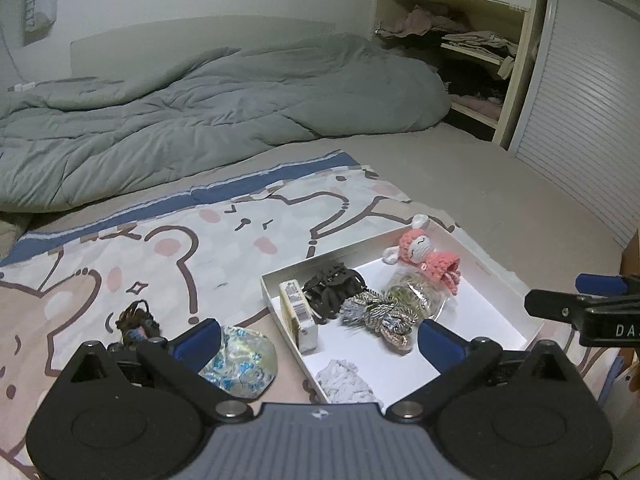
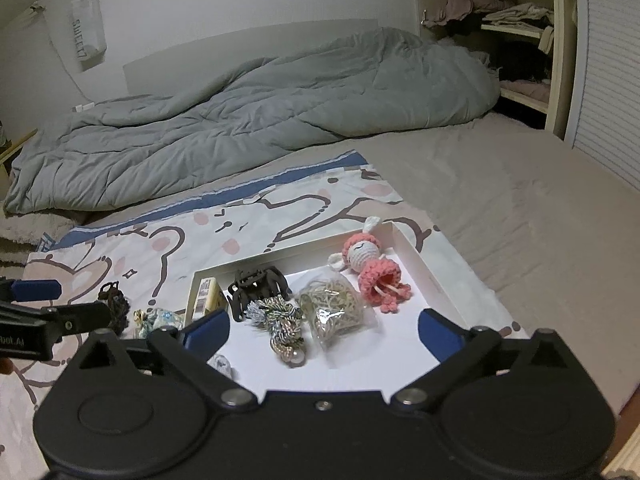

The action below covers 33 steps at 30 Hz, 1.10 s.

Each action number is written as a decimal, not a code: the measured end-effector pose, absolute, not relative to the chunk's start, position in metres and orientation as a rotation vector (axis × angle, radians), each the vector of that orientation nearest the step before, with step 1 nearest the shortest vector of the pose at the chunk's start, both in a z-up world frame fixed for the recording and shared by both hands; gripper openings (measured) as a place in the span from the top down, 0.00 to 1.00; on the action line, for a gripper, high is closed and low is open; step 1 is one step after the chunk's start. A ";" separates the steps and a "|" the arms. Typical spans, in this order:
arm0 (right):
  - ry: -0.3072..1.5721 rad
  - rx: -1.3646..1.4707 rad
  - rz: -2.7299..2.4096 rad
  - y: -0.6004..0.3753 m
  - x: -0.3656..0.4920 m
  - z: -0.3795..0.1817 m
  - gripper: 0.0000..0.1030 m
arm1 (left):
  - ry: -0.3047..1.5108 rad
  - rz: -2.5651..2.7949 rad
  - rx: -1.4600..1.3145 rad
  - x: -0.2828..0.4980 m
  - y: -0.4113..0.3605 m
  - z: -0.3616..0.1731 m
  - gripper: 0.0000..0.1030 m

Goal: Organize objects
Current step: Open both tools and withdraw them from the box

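Observation:
A white shallow box (image 1: 508, 280) (image 2: 424, 256) lies on a cartoon-print cloth on the bed. In it are a pink crochet doll (image 1: 424, 256) (image 2: 372, 264), a black hair claw (image 1: 332, 288) (image 2: 256, 284), a braided rope piece (image 1: 380, 314) (image 2: 284, 324), a clear bag of rubber bands (image 1: 416, 294) (image 2: 332, 308), a small yellow box (image 1: 298, 314) (image 2: 206, 296) and a grey fluffy piece (image 1: 344, 380). Left of the box lie a shiny blue-patterned pouch (image 1: 240, 360) (image 2: 160, 318) and a dark braided item (image 1: 134, 322) (image 2: 114, 300). My left gripper (image 1: 320, 340) is open and empty above the box's near left edge. My right gripper (image 2: 322, 334) is open and empty above the box.
A rumpled grey duvet (image 1: 180, 120) (image 2: 260, 112) covers the far half of the bed. An open wardrobe with clothes (image 1: 460, 52) (image 2: 500, 12) and a slatted sliding door (image 1: 580, 120) stand at the right. The beige sheet (image 2: 520, 208) stretches right of the box.

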State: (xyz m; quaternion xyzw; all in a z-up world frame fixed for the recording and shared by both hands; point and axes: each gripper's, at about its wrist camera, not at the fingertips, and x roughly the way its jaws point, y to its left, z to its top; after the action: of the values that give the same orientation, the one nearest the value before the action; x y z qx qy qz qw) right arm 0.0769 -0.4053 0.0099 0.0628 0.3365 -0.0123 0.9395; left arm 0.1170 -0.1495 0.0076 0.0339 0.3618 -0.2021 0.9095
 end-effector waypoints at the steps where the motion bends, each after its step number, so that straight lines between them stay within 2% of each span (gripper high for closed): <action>1: 0.687 0.123 -0.025 -0.404 0.075 0.009 0.00 | 0.746 -0.413 0.061 0.116 -0.147 0.007 0.00; 20: 0.675 0.093 -0.044 -0.394 0.063 0.010 0.00 | 0.694 -0.305 0.085 0.105 -0.124 0.000 0.00; 33: 0.674 0.069 0.045 -0.358 0.077 0.012 0.00 | 0.655 -0.204 0.056 0.103 -0.082 0.007 0.00</action>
State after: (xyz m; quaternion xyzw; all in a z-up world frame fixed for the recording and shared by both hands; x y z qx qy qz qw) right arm 0.0771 -0.3578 0.0124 0.0341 0.3306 0.0219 0.9429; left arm 0.1026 -0.0816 0.0065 0.0273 0.3210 -0.0998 0.9414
